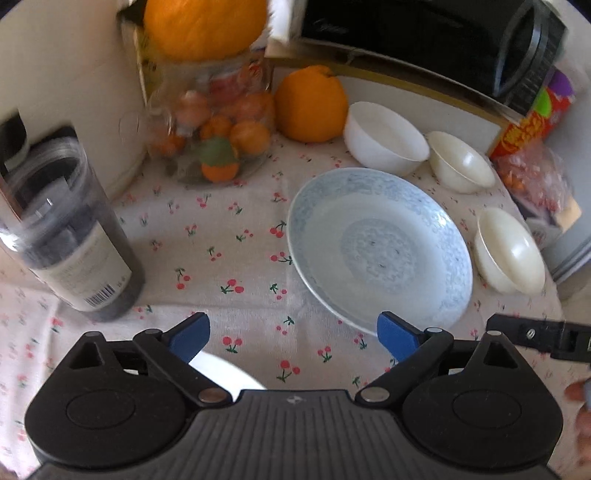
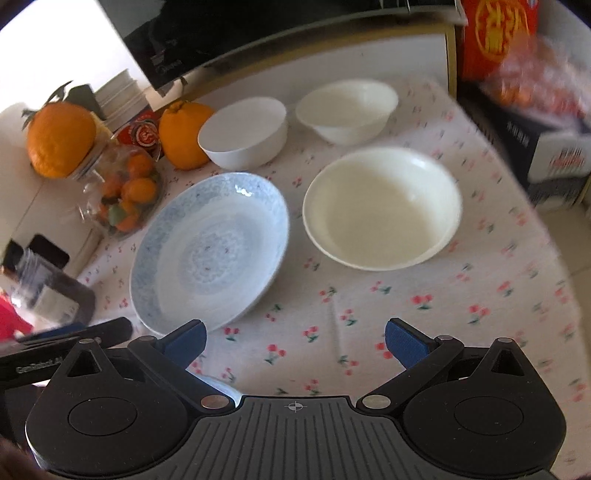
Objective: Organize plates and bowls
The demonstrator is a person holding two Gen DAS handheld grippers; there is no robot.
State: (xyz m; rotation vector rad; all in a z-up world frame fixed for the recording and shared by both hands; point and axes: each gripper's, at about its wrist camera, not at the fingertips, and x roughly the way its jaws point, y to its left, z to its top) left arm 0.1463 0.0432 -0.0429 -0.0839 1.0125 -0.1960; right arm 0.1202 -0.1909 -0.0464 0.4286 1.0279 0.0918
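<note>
blue plate (image 1: pixel 380 247) ahead of left gripper (image 1: pixel 293 338), untouched

My table (image 2: pixel 424 325) wears a cherry-print cloth. On it I see 1 pale blue plate (image 2: pixel 210 254) mid-table, 1 cream bowl (image 2: pixel 382 206) beside it toward the right edge, 2 white bowls (image 2: pixel 243 133) near the back edge, 1 orange (image 2: pixel 184 134), a fruit jar (image 1: pixel 218 122) and a dark canister (image 1: pixel 74 236) near the left edge.

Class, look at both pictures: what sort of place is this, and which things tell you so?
Most likely a home kitchen or dining corner. A cherry-print tablecloth carries a blue plate and white bowls, with oranges and a black oven-like appliance behind.
</note>
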